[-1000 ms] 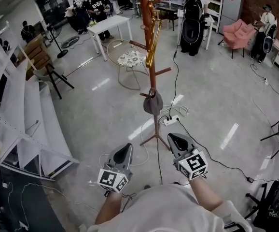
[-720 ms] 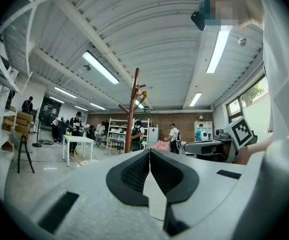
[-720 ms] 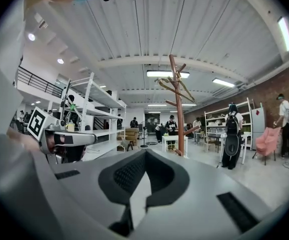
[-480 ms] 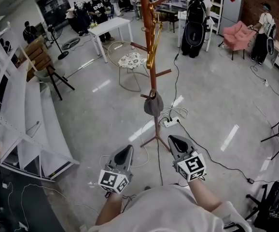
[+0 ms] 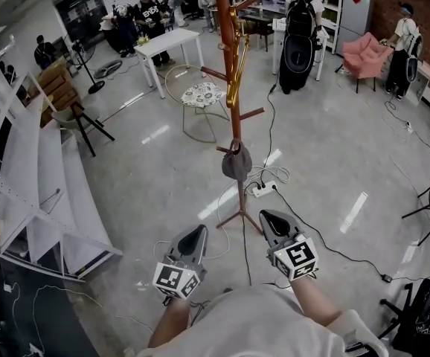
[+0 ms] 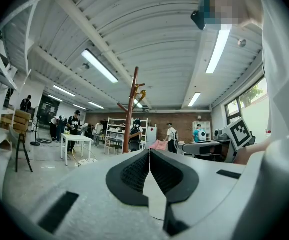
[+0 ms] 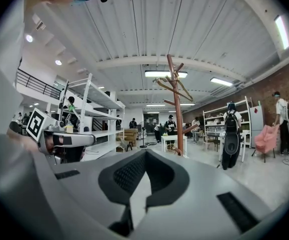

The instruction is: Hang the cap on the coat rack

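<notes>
Close to the person's body, the left gripper (image 5: 193, 236) and the right gripper (image 5: 272, 222) sit side by side above the grey floor (image 5: 148, 177). Both have their jaws pressed together with nothing between them. Just beyond them stands the coat rack (image 5: 235, 117), its feet spread on the floor beside a white power strip (image 5: 263, 187). The dark grey cap (image 5: 236, 162) hangs from a low peg of the rack, apart from both grippers. A gold hanger (image 5: 233, 65) hangs higher on the pole. Farther back sits a round chair (image 5: 202, 91).
</notes>
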`<state>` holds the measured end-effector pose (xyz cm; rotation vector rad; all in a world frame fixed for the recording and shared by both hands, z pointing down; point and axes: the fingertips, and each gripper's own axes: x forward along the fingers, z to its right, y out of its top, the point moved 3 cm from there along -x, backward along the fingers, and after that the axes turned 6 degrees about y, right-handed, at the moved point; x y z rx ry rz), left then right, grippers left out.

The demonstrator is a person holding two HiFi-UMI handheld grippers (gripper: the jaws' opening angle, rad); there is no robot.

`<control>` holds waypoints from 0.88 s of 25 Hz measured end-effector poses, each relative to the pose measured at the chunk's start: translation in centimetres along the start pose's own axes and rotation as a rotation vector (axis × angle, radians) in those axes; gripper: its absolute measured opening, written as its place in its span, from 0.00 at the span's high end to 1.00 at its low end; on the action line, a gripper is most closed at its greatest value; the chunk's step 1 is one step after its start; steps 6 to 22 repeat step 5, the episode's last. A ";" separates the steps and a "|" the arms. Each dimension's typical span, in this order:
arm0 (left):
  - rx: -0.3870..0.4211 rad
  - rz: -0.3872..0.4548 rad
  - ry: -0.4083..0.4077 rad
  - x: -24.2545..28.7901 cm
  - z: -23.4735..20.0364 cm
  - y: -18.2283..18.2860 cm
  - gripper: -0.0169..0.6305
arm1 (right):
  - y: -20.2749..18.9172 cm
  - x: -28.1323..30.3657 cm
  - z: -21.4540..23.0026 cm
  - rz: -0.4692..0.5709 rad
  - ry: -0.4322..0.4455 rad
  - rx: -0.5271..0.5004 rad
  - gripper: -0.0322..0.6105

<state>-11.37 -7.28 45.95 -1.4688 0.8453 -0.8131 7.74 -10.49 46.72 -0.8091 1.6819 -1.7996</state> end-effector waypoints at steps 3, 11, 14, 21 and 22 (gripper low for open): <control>0.000 0.004 -0.005 0.1 0.1 0.1 0.96 | -0.3 0.0 0.2 0.000 0.001 0.002 0.93; 0.003 0.007 -0.009 0.2 0.3 0.2 0.96 | -0.5 0.0 0.4 -0.001 -0.001 0.005 0.93; 0.003 0.007 -0.009 0.2 0.3 0.2 0.96 | -0.5 0.0 0.4 -0.001 -0.001 0.005 0.93; 0.003 0.007 -0.009 0.2 0.3 0.2 0.96 | -0.5 0.0 0.4 -0.001 -0.001 0.005 0.93; 0.003 0.007 -0.009 0.2 0.3 0.2 0.96 | -0.5 0.0 0.4 -0.001 -0.001 0.005 0.93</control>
